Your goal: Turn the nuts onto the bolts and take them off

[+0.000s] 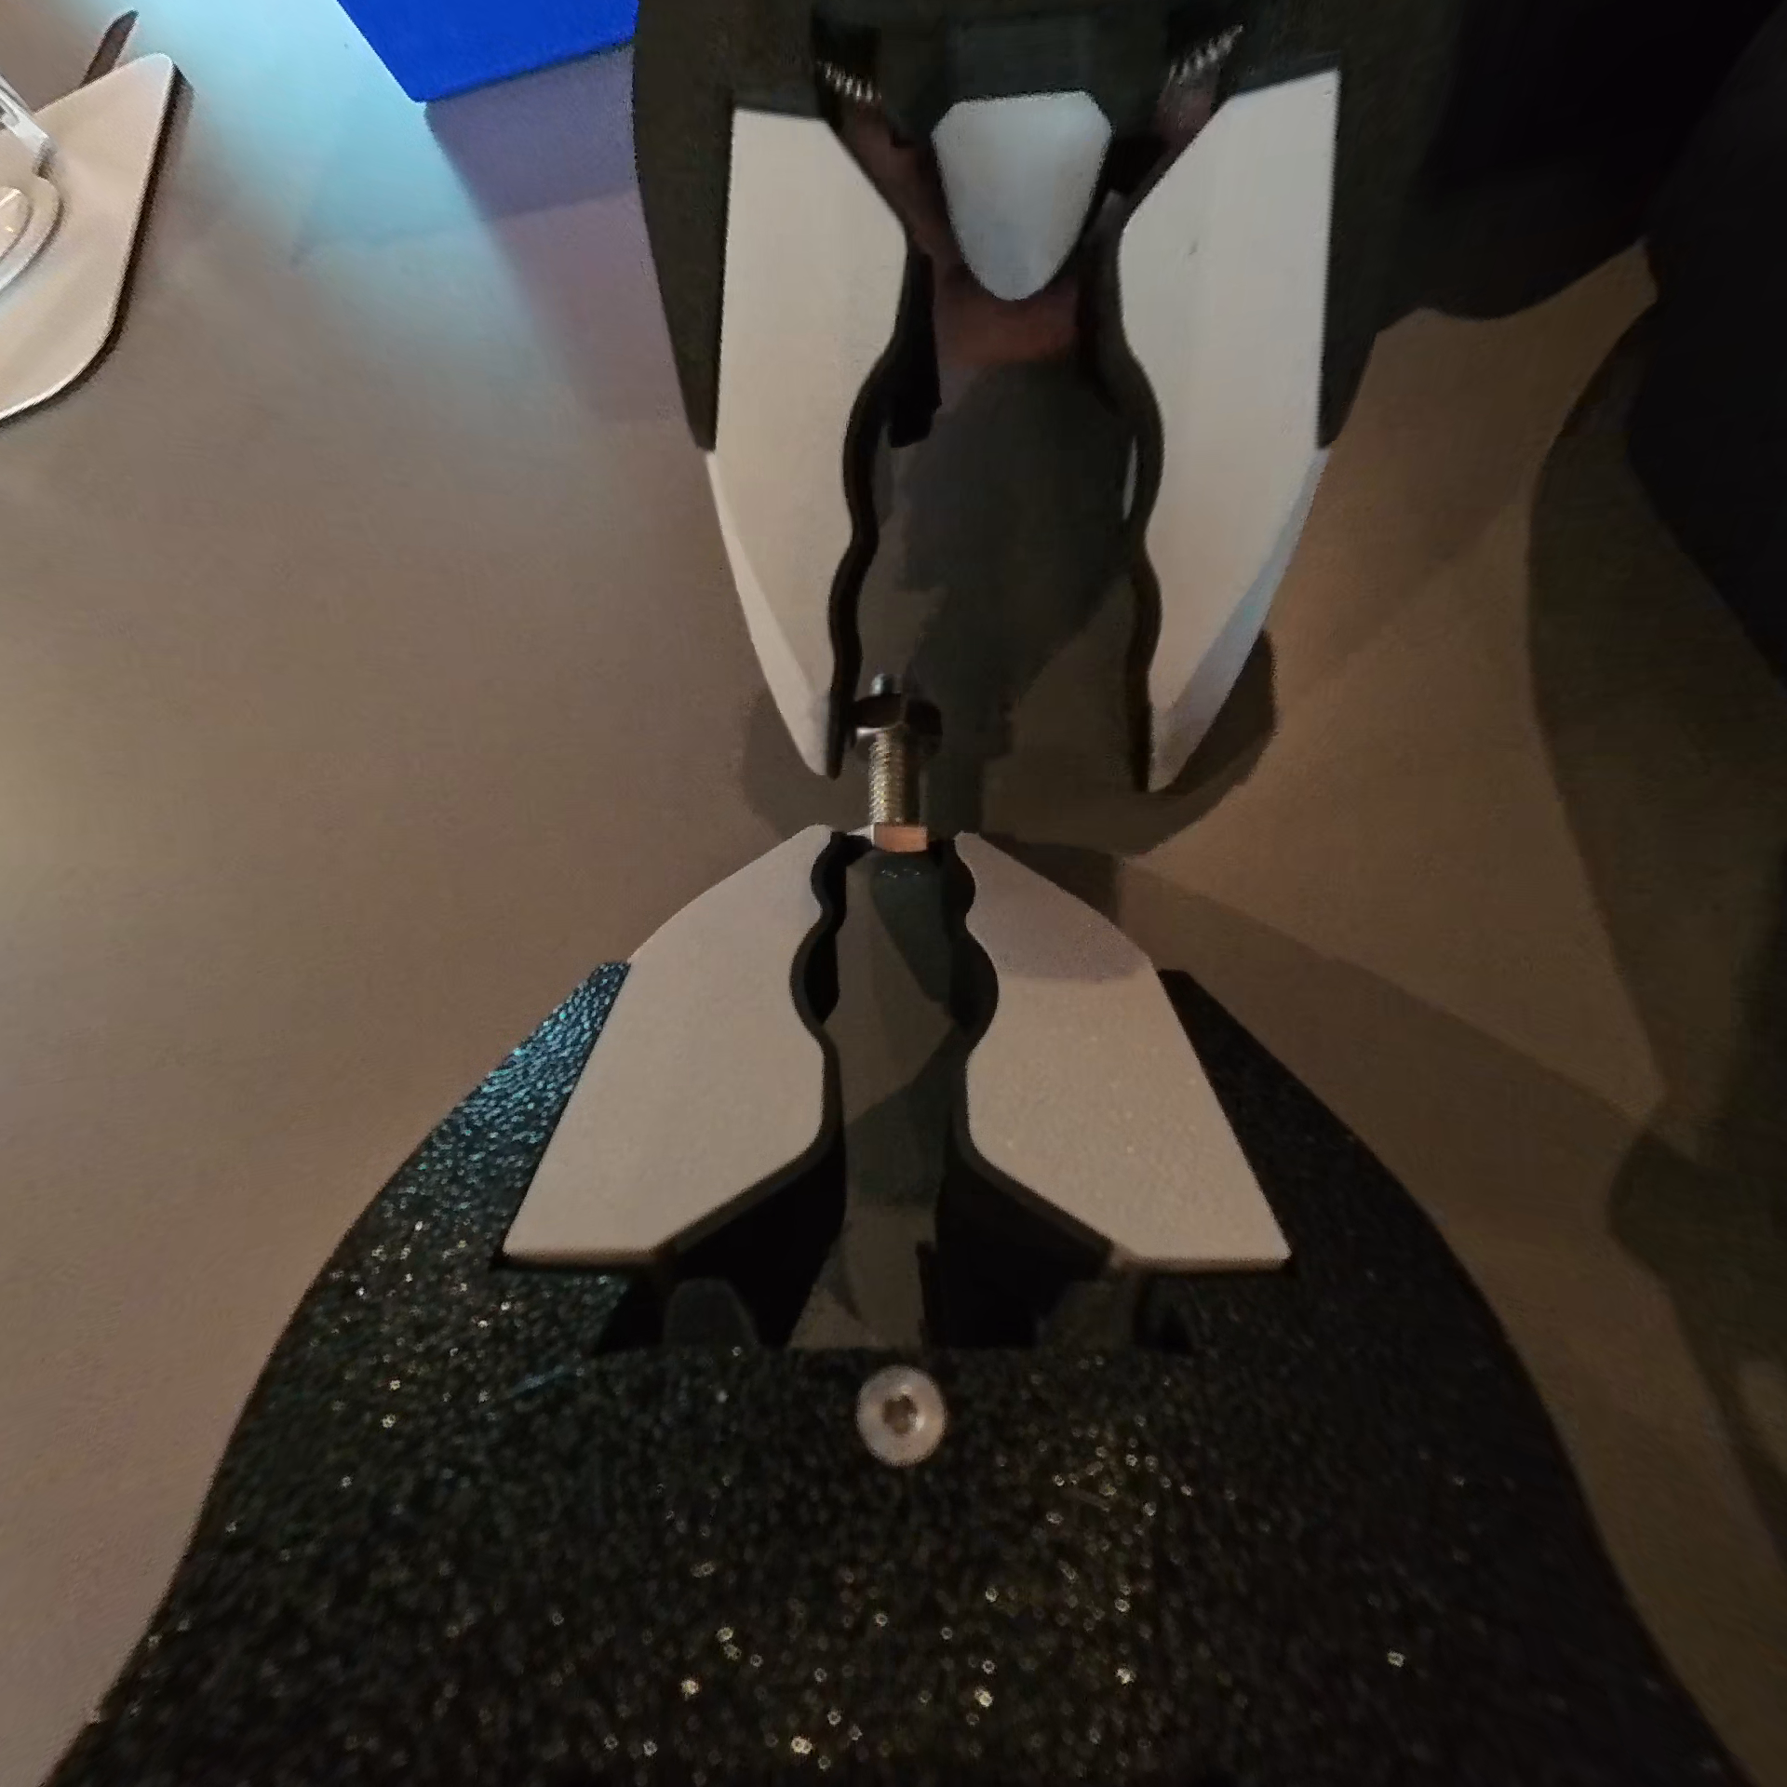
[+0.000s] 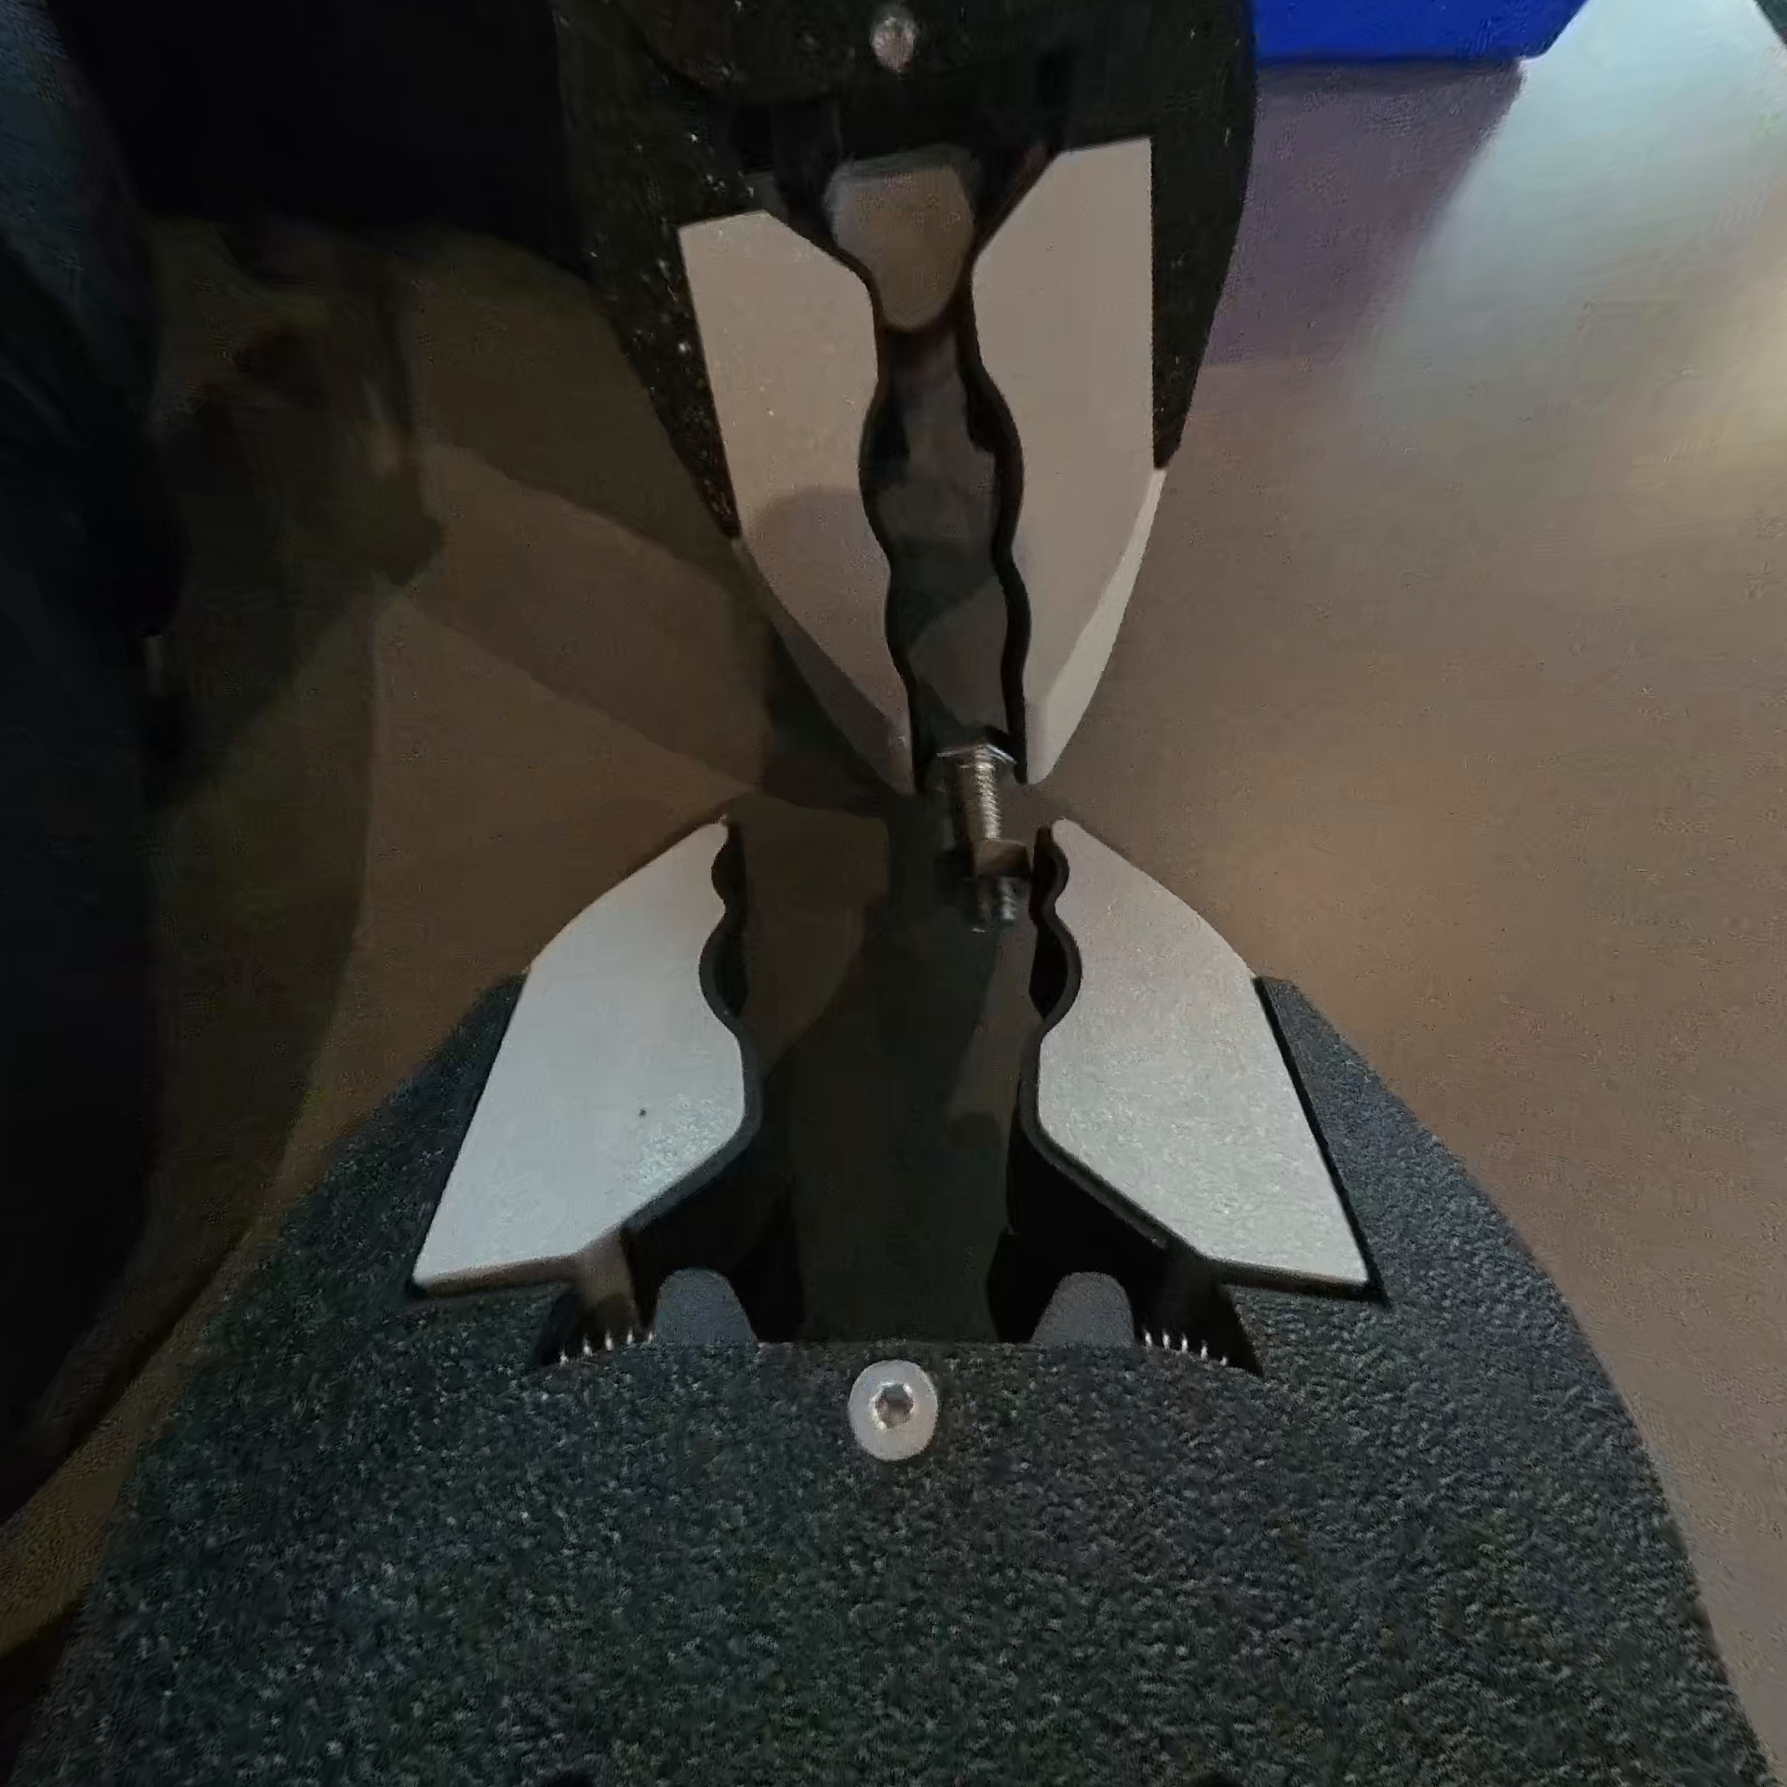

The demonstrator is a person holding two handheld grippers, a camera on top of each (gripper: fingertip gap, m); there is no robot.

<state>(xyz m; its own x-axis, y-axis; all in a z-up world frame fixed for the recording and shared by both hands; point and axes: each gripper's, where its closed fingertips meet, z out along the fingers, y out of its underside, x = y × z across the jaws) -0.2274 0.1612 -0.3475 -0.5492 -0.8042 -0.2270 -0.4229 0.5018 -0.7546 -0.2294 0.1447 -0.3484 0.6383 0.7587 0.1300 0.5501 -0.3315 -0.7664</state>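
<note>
My left gripper [image 1: 894, 839] is shut on the head of a silver bolt [image 1: 894, 783] and holds it above the brown table [image 1: 387, 677]. The threaded shank points at my right gripper [image 1: 991, 778], which faces it tip to tip. A nut [image 1: 894, 720] sits on the shank near its free end, close against one finger of the right gripper. In the right wrist view my right gripper [image 2: 888, 827] is open, with the nut [image 2: 986, 856] and the bolt [image 2: 972, 803] near its right finger. The left gripper [image 2: 972, 769] shows beyond, pinching the bolt head.
A blue box [image 1: 503, 39] stands at the far edge and also shows in the right wrist view [image 2: 1402, 24]. A grey metal plate [image 1: 87, 242] lies at the upper left. A person's dark clothing [image 2: 77, 483] fills the left side of the right wrist view. Both grippers' tips are close together, under 4 cm apart.
</note>
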